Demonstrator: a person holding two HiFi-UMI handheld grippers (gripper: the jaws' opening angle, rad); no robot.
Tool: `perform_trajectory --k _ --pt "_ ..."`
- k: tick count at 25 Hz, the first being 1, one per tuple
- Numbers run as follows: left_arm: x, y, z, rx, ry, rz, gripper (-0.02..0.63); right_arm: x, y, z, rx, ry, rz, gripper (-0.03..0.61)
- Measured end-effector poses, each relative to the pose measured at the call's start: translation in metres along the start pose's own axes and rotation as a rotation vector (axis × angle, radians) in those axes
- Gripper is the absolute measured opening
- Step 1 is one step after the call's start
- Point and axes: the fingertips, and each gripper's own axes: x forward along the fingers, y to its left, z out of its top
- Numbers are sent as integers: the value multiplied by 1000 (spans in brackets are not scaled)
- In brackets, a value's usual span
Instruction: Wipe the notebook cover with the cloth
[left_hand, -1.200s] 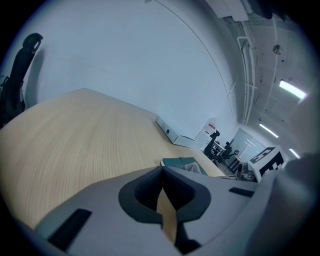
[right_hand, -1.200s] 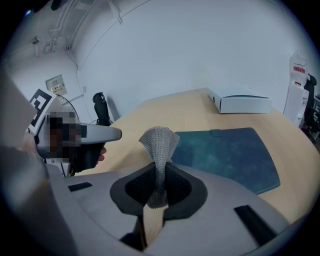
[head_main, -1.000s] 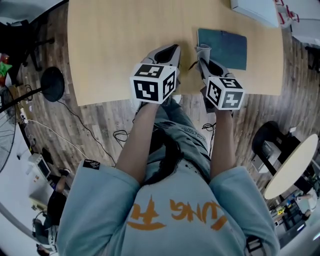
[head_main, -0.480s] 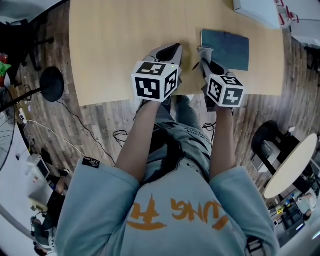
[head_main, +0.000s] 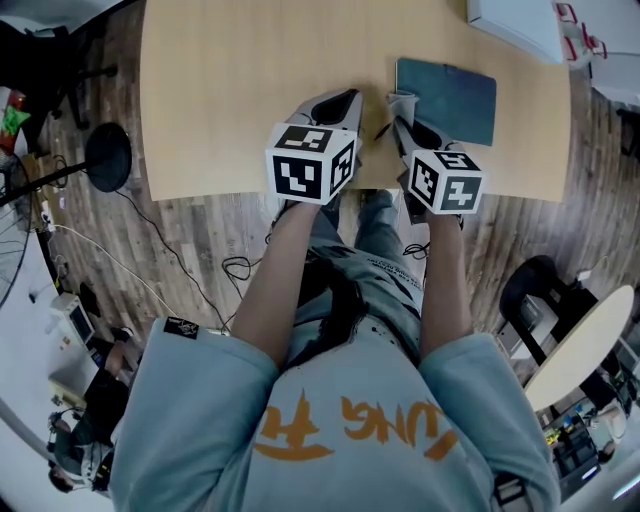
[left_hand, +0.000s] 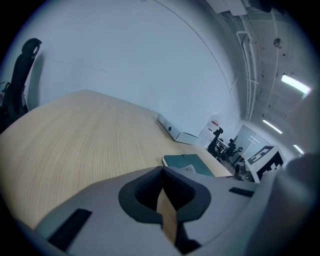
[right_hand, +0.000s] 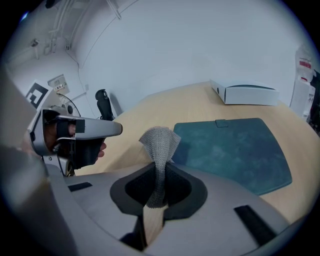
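A dark teal notebook lies closed on the light wooden table, at its right near the front edge. My right gripper is shut on a grey knitted cloth, just left of the notebook's near left corner. In the right gripper view the cloth stands up from the closed jaws, with the notebook ahead to the right. My left gripper hovers beside it over bare table. Its jaws are shut with nothing between them. The notebook shows beyond them.
A flat white box rests at the table's far right corner, behind the notebook. It also shows as the white box in the right gripper view. A chair base and cables lie on the wood floor to the left. A round table stands at the right.
Almost nothing. Both grippers keep their places by the notebook; only the head view has shifted slightly.
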Motion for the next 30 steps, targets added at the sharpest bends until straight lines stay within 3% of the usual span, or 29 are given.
perform_trajectory --k 12,30 --pt "1 -12 -9 -2 2 60 17 -5 -4 -2 -21 -5 67 31" --pt "16 -34 -22 -19 27 74 17 -17 -25 -8 -13 -9 105 31"
